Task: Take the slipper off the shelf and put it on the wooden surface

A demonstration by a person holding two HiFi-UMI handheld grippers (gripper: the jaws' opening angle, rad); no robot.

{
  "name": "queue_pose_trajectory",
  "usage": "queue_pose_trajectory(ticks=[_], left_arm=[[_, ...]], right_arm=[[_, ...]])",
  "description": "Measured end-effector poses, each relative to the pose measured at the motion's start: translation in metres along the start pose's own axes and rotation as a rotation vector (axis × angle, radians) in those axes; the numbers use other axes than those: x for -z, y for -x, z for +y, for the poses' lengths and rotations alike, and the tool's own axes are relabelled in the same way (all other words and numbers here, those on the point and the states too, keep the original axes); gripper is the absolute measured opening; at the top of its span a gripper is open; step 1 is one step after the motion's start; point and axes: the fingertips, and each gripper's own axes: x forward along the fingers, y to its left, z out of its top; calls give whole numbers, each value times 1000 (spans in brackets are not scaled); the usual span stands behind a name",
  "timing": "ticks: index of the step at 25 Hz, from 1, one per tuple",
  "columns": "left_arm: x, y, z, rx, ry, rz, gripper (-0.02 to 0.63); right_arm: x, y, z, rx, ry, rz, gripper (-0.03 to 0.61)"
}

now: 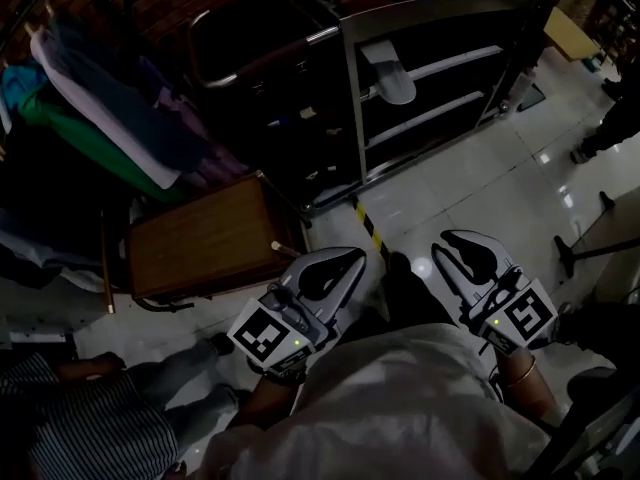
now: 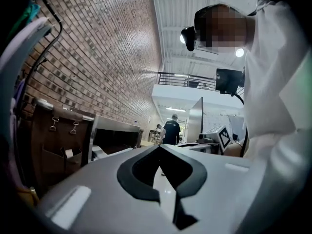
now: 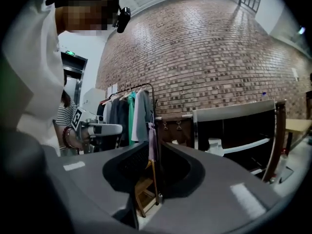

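Plainly, the pale grey slipper (image 1: 392, 73) lies on an upper rung of the dark metal-framed shelf (image 1: 440, 10), well apart from both grippers and from the brown wooden surface (image 1: 200, 243), which stands beside the rail of hanging clothes (image 1: 110, 118). Close to the person, the left gripper (image 1: 352, 258) has its jaws pressed tip to tip on nothing. The right gripper (image 1: 455, 243) keeps a narrow slit between its jaws, also empty, above the glossy white floor (image 1: 450, 188).
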Motion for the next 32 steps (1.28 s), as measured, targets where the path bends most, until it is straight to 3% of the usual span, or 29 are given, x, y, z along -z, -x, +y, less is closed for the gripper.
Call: queue_pose_trajectory(ticks=[4,9,13,15,19,32], left_arm=[[12,-25,24,19,20,-10,-2],[22,-68,77,-28,-11,32,-2],[31,-110,119,-41,-58,103,-2],[39,-132,136,-45,-79,126,-2],[32,-170,156,-61,-125,74,-2],[50,-251,233,-108,-123,82,-2]], right_arm=[[5,-16,-46,35,17,-17,71],[18,-55,-121,37,-13,-15,89],[44,-93,-199,53,9,75,104],[63,-112,-238,62,-28,113,132],[92,-145,-298,75,-82,178,152],[161,-231,-408,57,-245,301,163]])
